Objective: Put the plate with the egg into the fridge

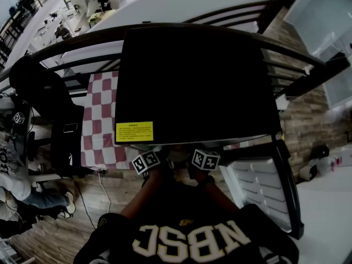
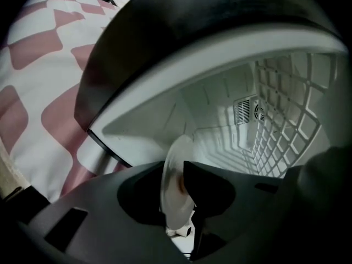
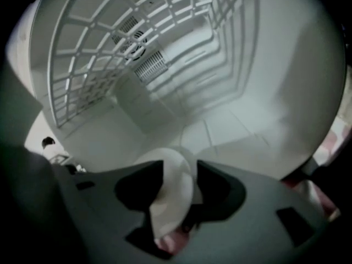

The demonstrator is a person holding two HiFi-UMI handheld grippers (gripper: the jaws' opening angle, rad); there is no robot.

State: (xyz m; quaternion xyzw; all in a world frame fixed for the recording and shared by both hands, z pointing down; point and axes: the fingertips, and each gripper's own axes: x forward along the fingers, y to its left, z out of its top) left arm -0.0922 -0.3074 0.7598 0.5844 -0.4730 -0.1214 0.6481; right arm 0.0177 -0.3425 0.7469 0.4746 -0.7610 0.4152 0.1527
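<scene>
I look down on a black mini fridge (image 1: 192, 81); both grippers reach into it below its top, and only their marker cubes (image 1: 146, 161) (image 1: 205, 159) show there. In the left gripper view, the white plate (image 2: 175, 194) stands edge-on between the jaws of my left gripper (image 2: 175, 188), with a brownish spot on it, perhaps the egg. The right gripper view has the same plate (image 3: 173, 197) between the jaws of my right gripper (image 3: 179, 183). Both pairs of jaws stand apart around the rim and do not visibly press on it. Behind lies the white fridge interior (image 3: 220, 120).
A wire shelf (image 3: 99, 48) and a back vent (image 3: 148, 65) are inside the fridge. Its open door (image 1: 264, 186) swings out to the right. A pink-and-white checked cloth (image 1: 102, 114) lies left of the fridge. A person (image 1: 16, 164) sits at far left.
</scene>
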